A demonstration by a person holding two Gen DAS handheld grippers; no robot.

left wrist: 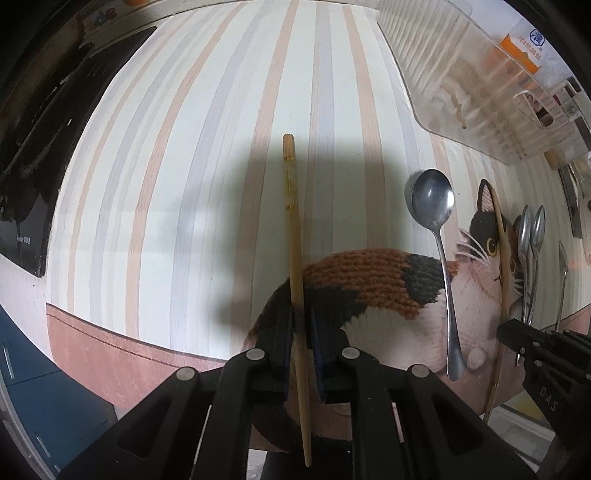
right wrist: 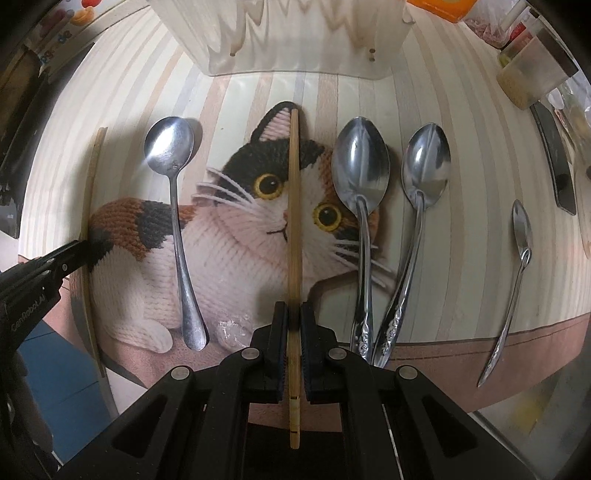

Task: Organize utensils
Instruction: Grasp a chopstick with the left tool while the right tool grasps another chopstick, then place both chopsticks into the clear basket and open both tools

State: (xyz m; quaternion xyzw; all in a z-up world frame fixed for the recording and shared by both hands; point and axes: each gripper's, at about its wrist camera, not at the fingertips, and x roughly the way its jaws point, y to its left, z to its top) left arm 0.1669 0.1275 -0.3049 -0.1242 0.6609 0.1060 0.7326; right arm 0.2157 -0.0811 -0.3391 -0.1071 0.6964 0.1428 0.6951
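My left gripper (left wrist: 301,325) is shut on a bamboo chopstick (left wrist: 291,206) that points away along the striped tablecloth. My right gripper (right wrist: 294,321) is shut on a second bamboo chopstick (right wrist: 294,206) lying across the cat picture. The left chopstick also shows in the right wrist view (right wrist: 90,206) with the left gripper's fingers (right wrist: 70,254) on it. A round spoon (right wrist: 173,206) lies between the two chopsticks. Two large oval spoons (right wrist: 360,173) (right wrist: 424,173) and a small teaspoon (right wrist: 519,251) lie to the right. The right gripper shows in the left wrist view (left wrist: 517,334).
A clear plastic utensil tray (right wrist: 295,40) stands at the far side of the cloth, also in the left wrist view (left wrist: 461,81). Jars and an orange box (right wrist: 443,7) stand at the back right. A dark knife handle (right wrist: 557,158) lies far right. The table edge runs near me.
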